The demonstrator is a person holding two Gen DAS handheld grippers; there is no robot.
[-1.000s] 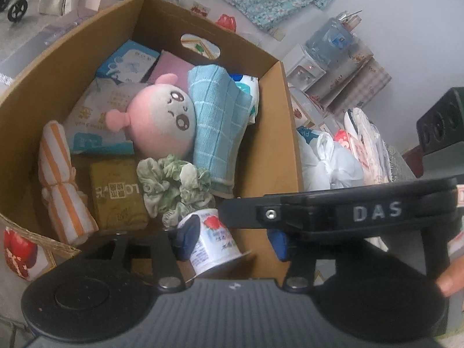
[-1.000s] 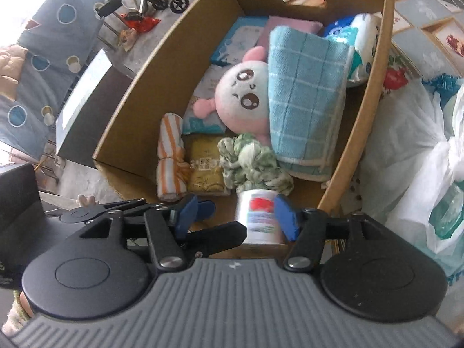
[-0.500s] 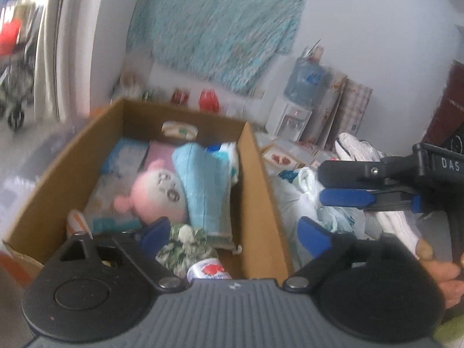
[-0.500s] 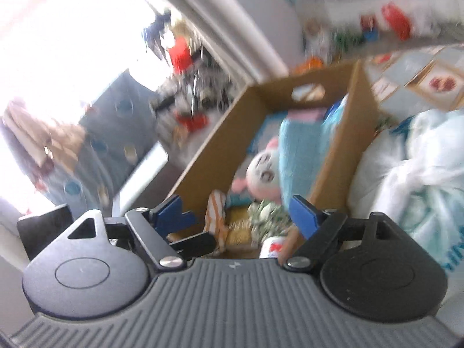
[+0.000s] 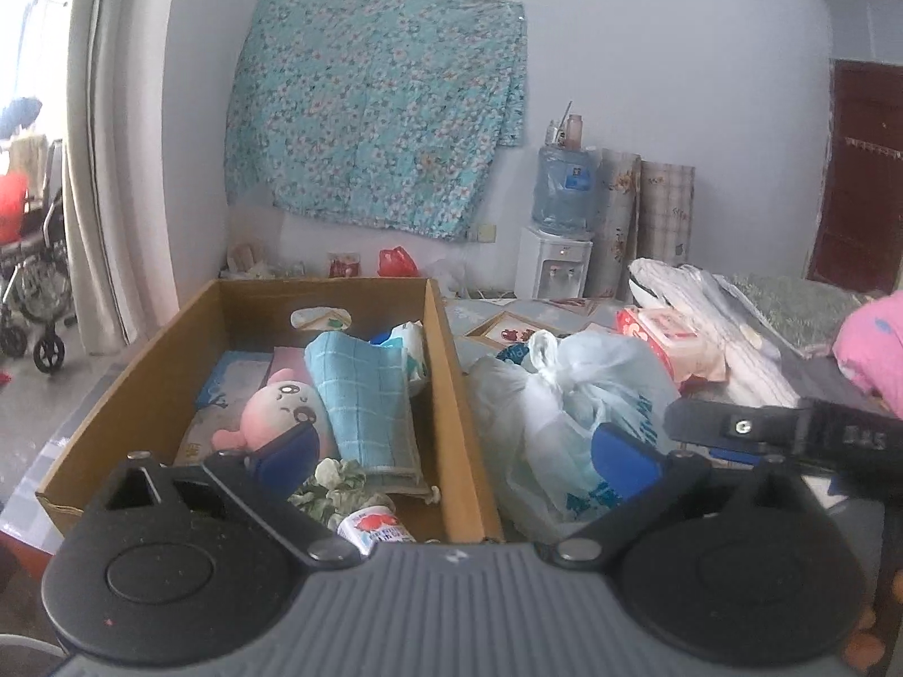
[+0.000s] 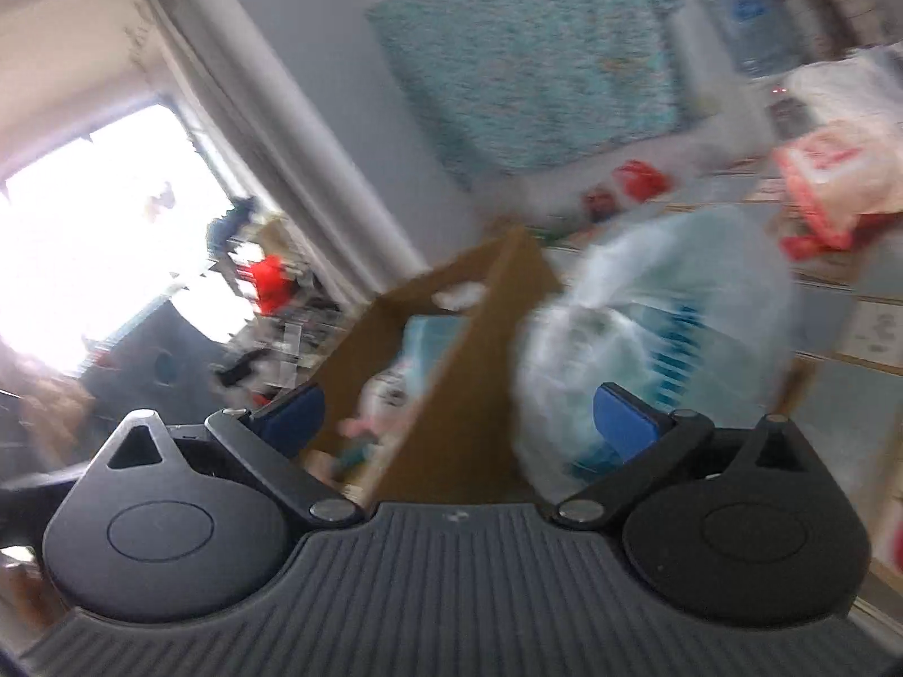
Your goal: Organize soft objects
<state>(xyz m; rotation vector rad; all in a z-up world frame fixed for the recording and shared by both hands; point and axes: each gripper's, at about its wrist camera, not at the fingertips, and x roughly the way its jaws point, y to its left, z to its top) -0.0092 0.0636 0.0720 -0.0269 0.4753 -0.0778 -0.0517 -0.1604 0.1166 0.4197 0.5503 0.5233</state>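
A cardboard box (image 5: pixel 451 389) holds a pink plush head (image 5: pixel 279 403), a folded blue checked towel (image 5: pixel 367 395), a green-white scrunchie (image 5: pixel 330 488), a small white cup with a red label (image 5: pixel 375 524) and flat packets. My left gripper (image 5: pixel 454 454) is open and empty, raised behind the box's near right corner. My right gripper (image 6: pixel 457 412) is open and empty, also behind that corner; its view is blurred. The box (image 6: pixel 446 350) shows there too. The right gripper's side shows in the left wrist view (image 5: pixel 790 429).
A knotted white plastic bag (image 5: pixel 570 395) lies right of the box; it also shows in the right wrist view (image 6: pixel 649 327). Beyond it are a pink packet (image 5: pixel 666 338), stacked bedding (image 5: pixel 733 327), a pink pillow (image 5: pixel 875 350). A water dispenser (image 5: pixel 556 237) stands by the wall. A wheelchair (image 5: pixel 34 282) stands left.
Both grippers have opened, let go of the small cup, and pulled up and back out of the box. The cup now lies in the box's near corner.
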